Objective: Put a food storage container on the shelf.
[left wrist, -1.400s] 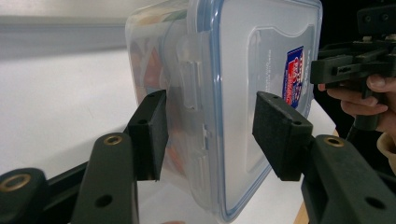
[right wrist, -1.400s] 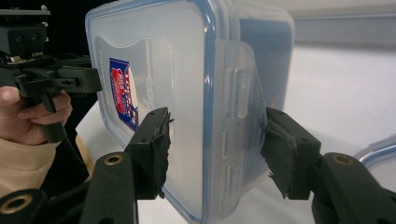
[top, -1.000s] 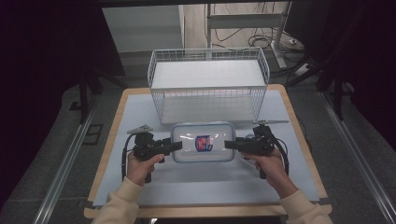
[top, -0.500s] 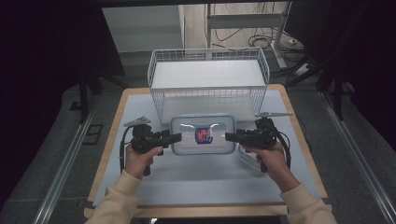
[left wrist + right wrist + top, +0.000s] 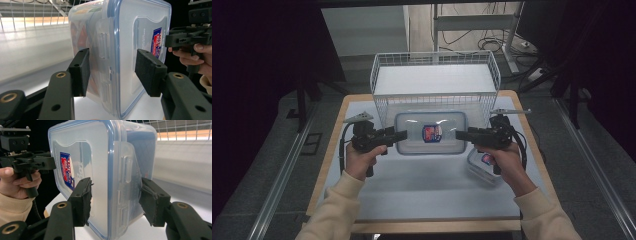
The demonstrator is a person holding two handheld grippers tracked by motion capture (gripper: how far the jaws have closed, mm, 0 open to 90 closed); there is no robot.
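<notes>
A clear plastic food container point(image 5: 430, 132) with a blue-rimmed lid and a red-and-blue sticker hangs level above the table, just in front of the wire basket. My left gripper point(image 5: 401, 135) is shut on its left end and my right gripper point(image 5: 460, 134) on its right end. In the left gripper view the container point(image 5: 125, 37) sits between the pads, one on the lid and one on the base, at the latch flap. The right gripper view shows the same grip on the container point(image 5: 100, 152), and my left gripper point(image 5: 27, 161) beyond it.
A white wire basket point(image 5: 432, 56) stands at the far side of the table, open on top. A smaller lidded container point(image 5: 482, 162) lies on the white mat point(image 5: 432, 190) under my right hand. Dark floor and rails flank the table.
Both hands have risen together with the container between them. It left the mat and now hangs higher, closer to the basket's front wall.
</notes>
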